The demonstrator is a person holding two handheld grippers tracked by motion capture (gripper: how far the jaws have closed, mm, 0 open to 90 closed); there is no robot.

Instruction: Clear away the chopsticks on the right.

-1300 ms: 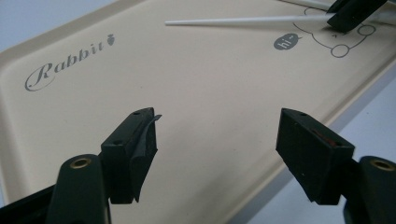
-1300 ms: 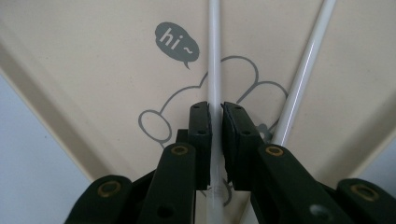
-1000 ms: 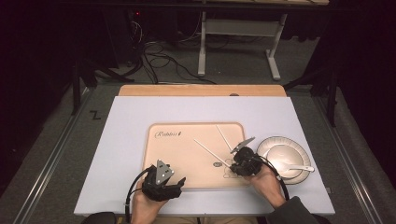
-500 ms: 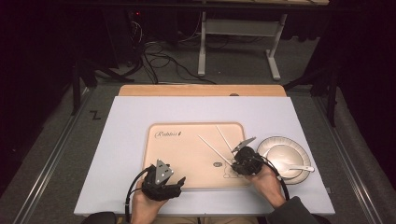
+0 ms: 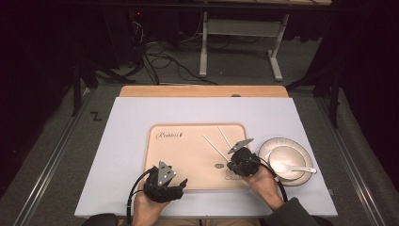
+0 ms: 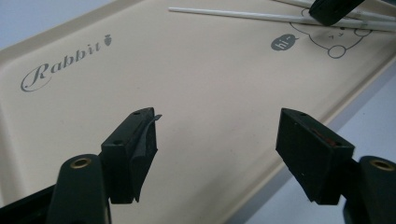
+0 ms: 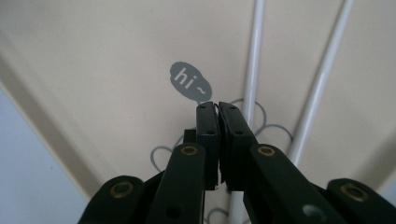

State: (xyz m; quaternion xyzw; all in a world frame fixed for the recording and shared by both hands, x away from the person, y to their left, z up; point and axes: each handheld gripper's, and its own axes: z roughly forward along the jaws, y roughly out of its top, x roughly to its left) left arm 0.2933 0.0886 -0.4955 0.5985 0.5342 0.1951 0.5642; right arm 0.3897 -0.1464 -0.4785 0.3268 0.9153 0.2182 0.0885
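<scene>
Your right gripper point(image 5: 234, 158) sits over the tray's point(image 5: 188, 155) near right corner with its jaws pressed together and nothing between them — they have just been closing; the two chopsticks point(image 5: 215, 147) lie on the tray just past its tips, long axes running up and away toward the far edge, one point(image 7: 252, 84) right beside the jaws, the other point(image 7: 322, 79) a little farther right. Your left gripper point(image 5: 176, 186) rests at the tray's near edge, jaws wide and empty; the sticks lie well off from it — so the right hand is nearer.
</scene>
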